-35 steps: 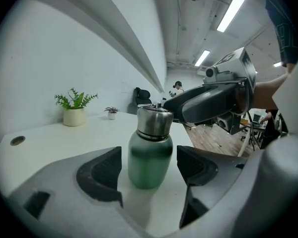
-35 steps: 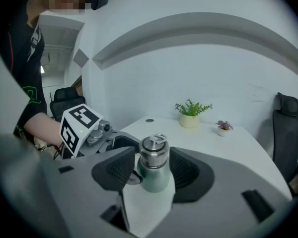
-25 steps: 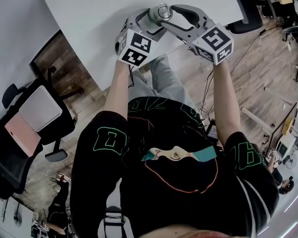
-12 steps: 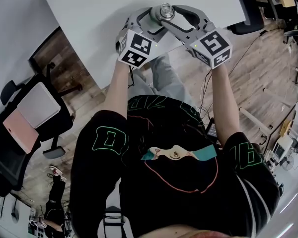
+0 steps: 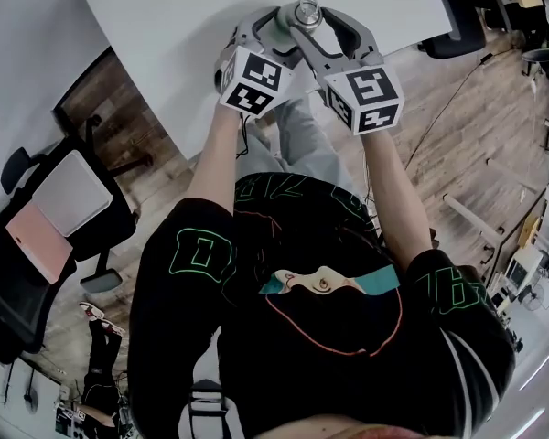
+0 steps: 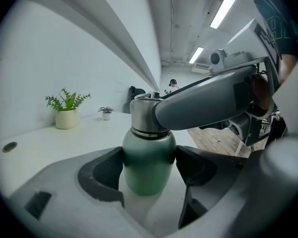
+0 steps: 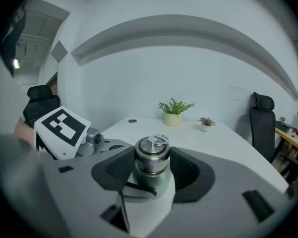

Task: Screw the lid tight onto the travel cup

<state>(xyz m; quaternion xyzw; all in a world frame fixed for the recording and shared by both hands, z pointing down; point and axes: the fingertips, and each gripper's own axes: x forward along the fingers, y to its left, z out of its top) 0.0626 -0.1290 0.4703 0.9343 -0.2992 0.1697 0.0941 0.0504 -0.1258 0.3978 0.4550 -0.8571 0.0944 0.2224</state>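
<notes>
Head view is showing the white table (image 5: 165,26) ending at a slanted near edge right under both tools, with open tabletop lying beyond. The travel cup (image 6: 149,175) is standing upright close to that edge. The left gripper (image 6: 149,163) is clamping the cup's green body, both pads pressing its sides. The right gripper (image 7: 150,168) is reaching in above it. Its jaws have just been closing, and they are now standing fairly wide and gripping the steel lid (image 7: 151,151) between them. One cup, one lid and two grippers are showing. Two potted plants (image 7: 175,114) are sitting well apart from the cup, far across the table.
</notes>
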